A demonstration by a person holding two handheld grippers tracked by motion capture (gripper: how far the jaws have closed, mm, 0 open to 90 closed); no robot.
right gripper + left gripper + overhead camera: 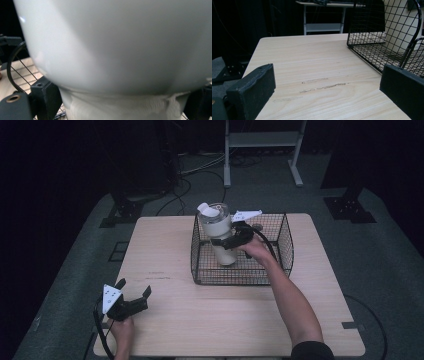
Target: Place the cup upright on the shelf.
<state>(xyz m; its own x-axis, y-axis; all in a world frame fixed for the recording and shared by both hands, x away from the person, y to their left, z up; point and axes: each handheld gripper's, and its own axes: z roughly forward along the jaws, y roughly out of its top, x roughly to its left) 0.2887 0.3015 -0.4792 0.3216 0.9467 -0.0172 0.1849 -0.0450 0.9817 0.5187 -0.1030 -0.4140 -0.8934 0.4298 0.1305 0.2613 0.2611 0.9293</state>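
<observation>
The white tumbler [220,232] stands upright inside the wire basket [280,245], long axis vertical, at 9 o'clock from the right gripper [231,241], whose jaws clamp its narrower lower body. The left gripper [134,292] rests spread apart at the table's [170,270] 7 o'clock corner, well away

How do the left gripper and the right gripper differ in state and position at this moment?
The left gripper is open and empty; the right gripper is shut on the white tumbler. The left gripper sits low near the table's front corner; the right gripper reaches into the wire basket. Both have black jaws.
</observation>
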